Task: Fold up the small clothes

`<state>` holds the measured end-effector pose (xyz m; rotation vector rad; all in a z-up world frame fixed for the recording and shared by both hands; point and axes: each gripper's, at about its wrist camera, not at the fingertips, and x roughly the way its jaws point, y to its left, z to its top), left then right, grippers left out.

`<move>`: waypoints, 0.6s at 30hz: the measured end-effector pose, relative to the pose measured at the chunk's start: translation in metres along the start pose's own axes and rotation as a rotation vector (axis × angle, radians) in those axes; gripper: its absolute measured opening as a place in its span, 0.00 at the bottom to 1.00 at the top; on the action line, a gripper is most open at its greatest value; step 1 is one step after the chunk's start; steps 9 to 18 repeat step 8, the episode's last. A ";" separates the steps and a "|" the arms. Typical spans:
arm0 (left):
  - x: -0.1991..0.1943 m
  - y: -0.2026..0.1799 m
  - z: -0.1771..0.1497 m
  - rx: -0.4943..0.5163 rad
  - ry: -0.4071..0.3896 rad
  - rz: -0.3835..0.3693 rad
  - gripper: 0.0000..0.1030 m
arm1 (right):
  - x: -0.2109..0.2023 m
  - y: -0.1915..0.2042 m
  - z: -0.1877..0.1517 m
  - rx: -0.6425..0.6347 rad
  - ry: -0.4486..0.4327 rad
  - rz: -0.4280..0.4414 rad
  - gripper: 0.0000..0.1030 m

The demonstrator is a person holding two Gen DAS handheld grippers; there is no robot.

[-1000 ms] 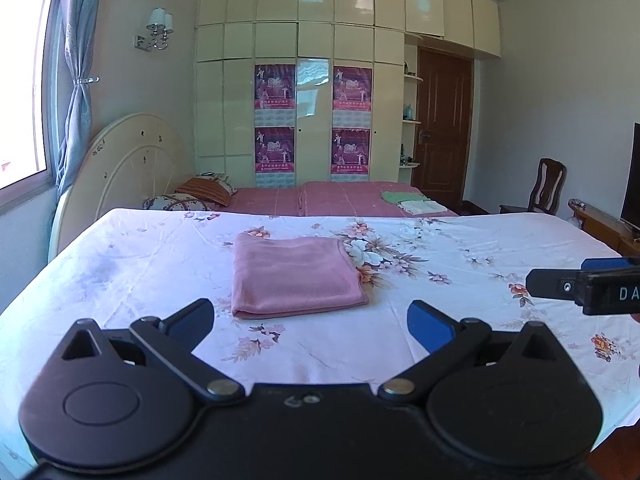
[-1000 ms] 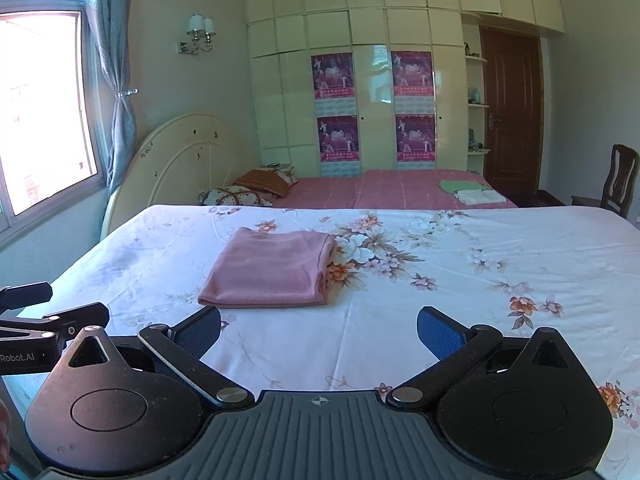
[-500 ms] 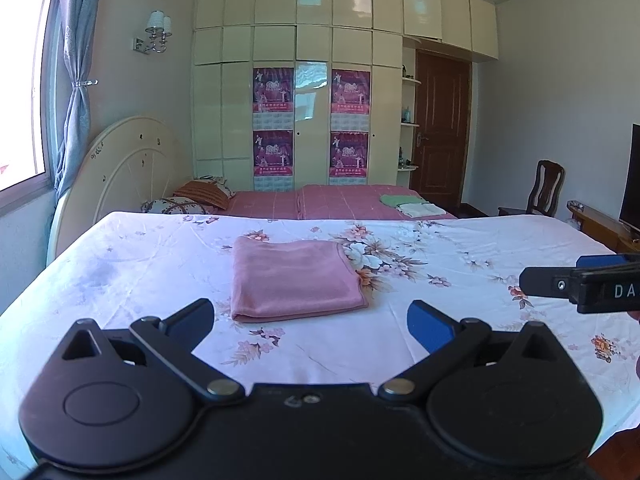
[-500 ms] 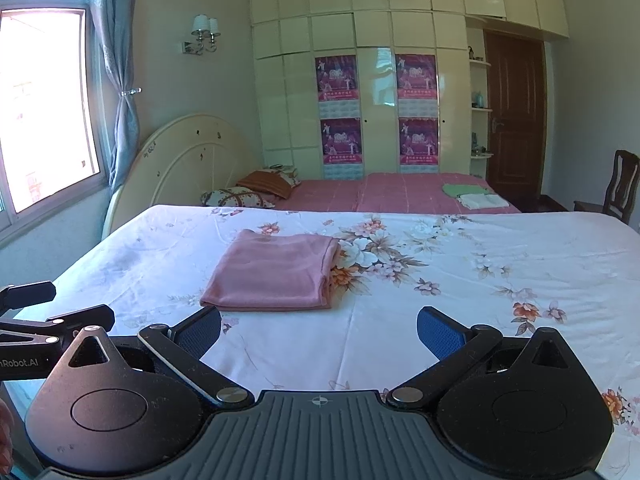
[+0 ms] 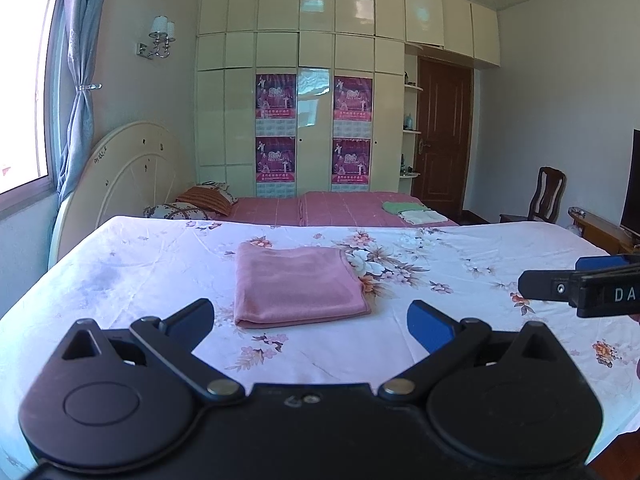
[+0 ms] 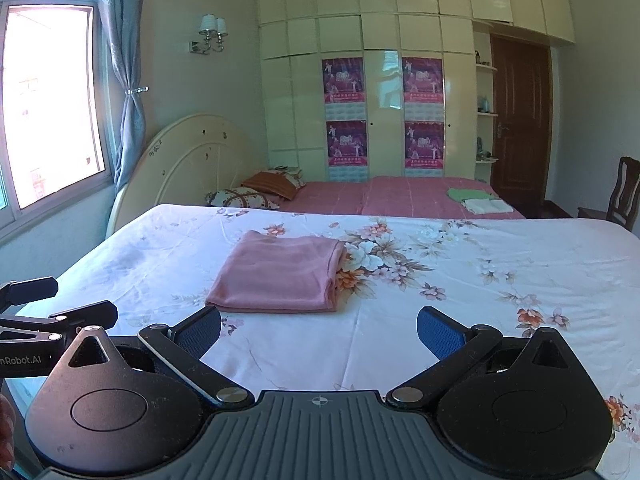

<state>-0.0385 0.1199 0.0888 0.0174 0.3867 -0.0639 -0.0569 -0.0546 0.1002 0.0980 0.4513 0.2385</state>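
Note:
A pink cloth (image 5: 298,283) (image 6: 280,274) lies folded into a neat rectangle on the floral bedsheet (image 5: 460,264) (image 6: 500,264), toward the bed's middle. My left gripper (image 5: 311,326) hovers open over the near part of the bed, well short of the cloth, with nothing between its blue pads. My right gripper (image 6: 320,332) is likewise open and empty, held back from the cloth's near edge. Each view catches the other gripper at its side: the right one (image 5: 580,286) and the left one (image 6: 48,320).
Beyond the floral bed stands a second bed with a pink cover (image 6: 400,196), pillows (image 6: 256,192) and folded green and white cloths (image 6: 478,200). A rounded headboard (image 5: 124,176) and window are at left, a wardrobe behind, a wooden chair (image 5: 548,196) and door at right.
Both grippers have tilted or drawn back slightly, so the bed and pink cloth sit a little lower in both views. The cloth itself has not moved, and both grippers stay open.

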 end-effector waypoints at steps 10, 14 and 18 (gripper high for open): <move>0.000 0.000 0.001 0.003 0.000 -0.015 0.99 | 0.000 0.000 0.002 -0.010 -0.006 0.006 1.00; 0.000 0.000 0.001 0.003 0.000 -0.015 0.99 | 0.000 0.000 0.002 -0.010 -0.006 0.006 1.00; 0.000 0.000 0.001 0.003 0.000 -0.015 0.99 | 0.000 0.000 0.002 -0.010 -0.006 0.006 1.00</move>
